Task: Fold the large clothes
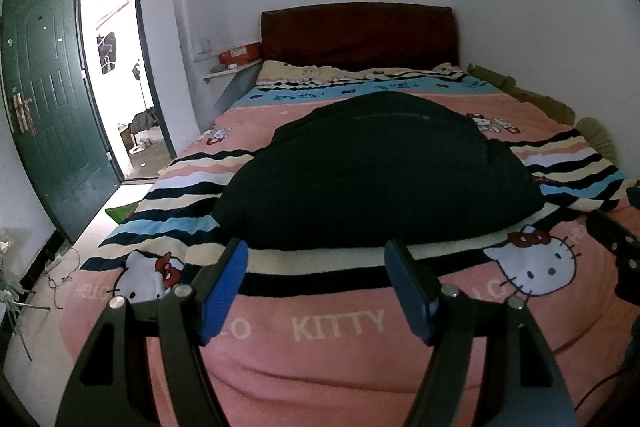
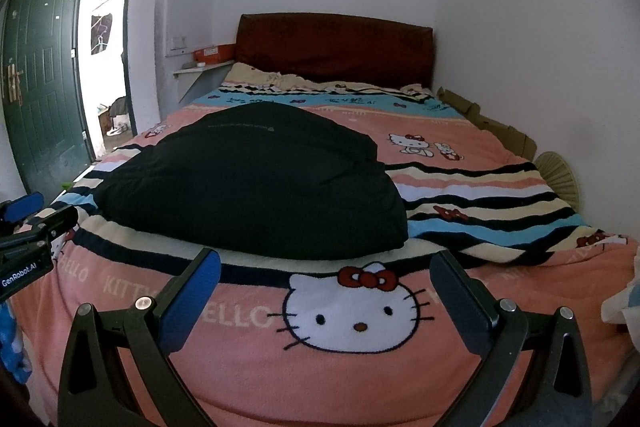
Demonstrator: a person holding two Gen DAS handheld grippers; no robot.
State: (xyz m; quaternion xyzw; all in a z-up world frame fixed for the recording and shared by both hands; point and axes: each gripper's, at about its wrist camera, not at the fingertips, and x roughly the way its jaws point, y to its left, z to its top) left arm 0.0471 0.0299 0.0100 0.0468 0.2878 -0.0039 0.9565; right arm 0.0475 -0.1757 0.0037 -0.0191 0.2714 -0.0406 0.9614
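Nearest the lens in both wrist views are blue-padded fingers: the left gripper (image 1: 320,263) and the right gripper (image 2: 326,271) each stand spread wide with nothing between the pads, poised over the foot edge of the bed (image 1: 360,367) and apart from the cloth. Beyond them the black garment (image 1: 372,171) lies in a thick, rounded mound across the middle of the cartoon-cat blanket (image 2: 360,311), its near hem running roughly parallel to the foot edge and closer to the door-side edge than to the wall-side edge.

It already looks bundled or part-folded, so the step in hand is probably to take the near hem and carry it over. To do that well, each gripper should come down on its own near corner, the left toward the door side and the right toward the wall side, and pinch all the layers there (not the blanket underneath, which is soft and would lift with it). Raising both corners level and together should keep the fold square; the padded bulk may slump or spring back unless it is pressed flat after.

What kind of garment it is, and where the sleeves or collar lie, cannot be made out: the black cloth swallows its seams, bar a faint line of print near the far edge. The far hem is hidden behind the mound. The person holding the grippers is out of frame.
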